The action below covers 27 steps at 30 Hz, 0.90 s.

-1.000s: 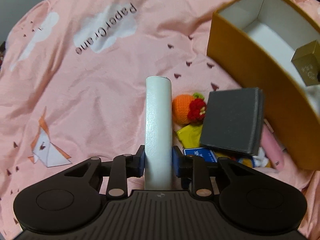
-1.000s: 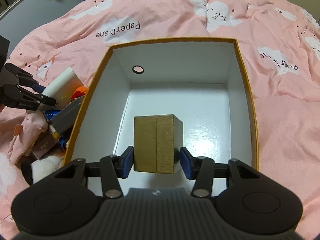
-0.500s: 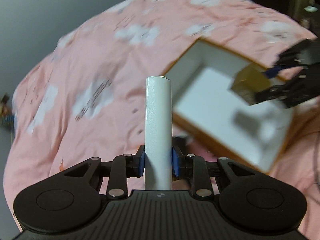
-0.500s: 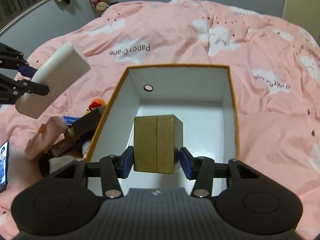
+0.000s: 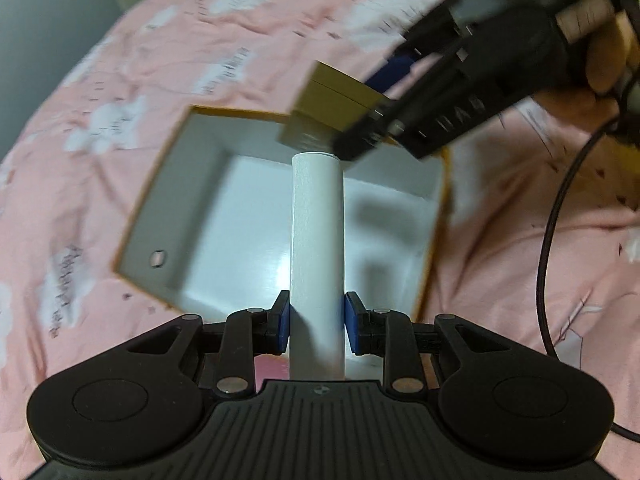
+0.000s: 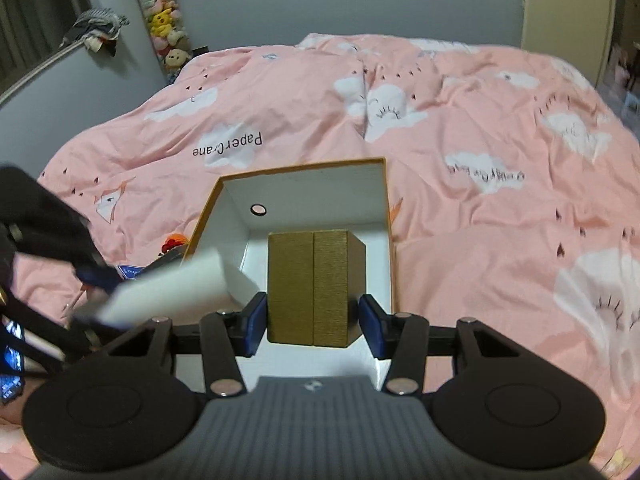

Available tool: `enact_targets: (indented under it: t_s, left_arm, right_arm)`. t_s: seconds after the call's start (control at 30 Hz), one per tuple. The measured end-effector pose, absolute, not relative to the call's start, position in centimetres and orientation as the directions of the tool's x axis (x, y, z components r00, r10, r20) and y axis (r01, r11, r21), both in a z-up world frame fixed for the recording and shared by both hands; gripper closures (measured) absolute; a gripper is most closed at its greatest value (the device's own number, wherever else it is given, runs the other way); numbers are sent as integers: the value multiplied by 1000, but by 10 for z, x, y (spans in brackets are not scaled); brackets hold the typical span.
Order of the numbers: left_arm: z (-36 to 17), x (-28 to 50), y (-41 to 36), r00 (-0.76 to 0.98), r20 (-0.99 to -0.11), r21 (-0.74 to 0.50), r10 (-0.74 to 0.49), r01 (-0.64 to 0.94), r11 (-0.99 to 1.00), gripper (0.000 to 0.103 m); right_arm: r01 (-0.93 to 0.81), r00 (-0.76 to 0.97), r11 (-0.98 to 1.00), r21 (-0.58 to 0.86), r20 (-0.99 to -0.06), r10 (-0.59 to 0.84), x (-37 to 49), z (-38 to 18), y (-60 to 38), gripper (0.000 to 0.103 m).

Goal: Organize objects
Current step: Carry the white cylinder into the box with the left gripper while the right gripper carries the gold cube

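My left gripper (image 5: 316, 322) is shut on a white slab-shaped box (image 5: 318, 240), seen edge-on and hanging over the open orange box (image 5: 160, 184) with its white inside. In the same view my right gripper (image 5: 360, 108) comes in from the upper right, shut on a gold box (image 5: 320, 100) above the far rim, with a hand (image 5: 600, 68) behind it. In the right wrist view the gold box (image 6: 312, 288) sits between the pads of the right gripper (image 6: 312, 322), high over the orange box (image 6: 304, 168). The white slab (image 6: 176, 292) and left gripper (image 6: 92, 300) reach in from the left.
Everything rests on a pink quilt (image 6: 480, 240) with cloud prints. Left of the orange box lies a pile with an orange crochet toy (image 6: 174, 240) and a blue card (image 6: 130, 270). A phone (image 6: 10, 372) lies at the lower left. A black cable (image 5: 548, 240) hangs on the right.
The left gripper has swung with the white slab from the pile of small things to above the orange box. The right gripper has risen with the gold box, so the orange box looks smaller.
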<state>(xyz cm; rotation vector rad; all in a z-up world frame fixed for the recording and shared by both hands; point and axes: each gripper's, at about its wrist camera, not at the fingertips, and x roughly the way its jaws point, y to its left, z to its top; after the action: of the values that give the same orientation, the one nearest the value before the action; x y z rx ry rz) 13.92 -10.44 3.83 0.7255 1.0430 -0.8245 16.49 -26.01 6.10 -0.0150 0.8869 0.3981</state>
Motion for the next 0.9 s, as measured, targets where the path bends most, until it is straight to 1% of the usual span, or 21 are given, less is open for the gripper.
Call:
enact_targets:
  t_s: [0.1,0.2,0.33,0.63,0.9]
  left_arm:
    - [20,143,-112,231,-950,110,-207,874,473,72]
    - [6,149,-117,195,-957,74,-215,881,468,72]
    - [-11,156,-123,122,-964,6,-236,898,441,72]
    - [-41,167,-140,65,-951,-69,-302,908,413,72]
    - [-67,174,-127,-28,-942,-174,-334,891,418,72]
  right_arm:
    - [-332,550,929,162,-767,331,165,52,-263,52]
    - [-324,535,930,174,-777,332,166,45,-265,52]
    - [-316,523,932,178,-787,328,170,39,-267,52]
    - [-323,502,931,168,-804,319,177,34,-263,52]
    - [-329,468,935,136,-836,286,178,25,-265,52]
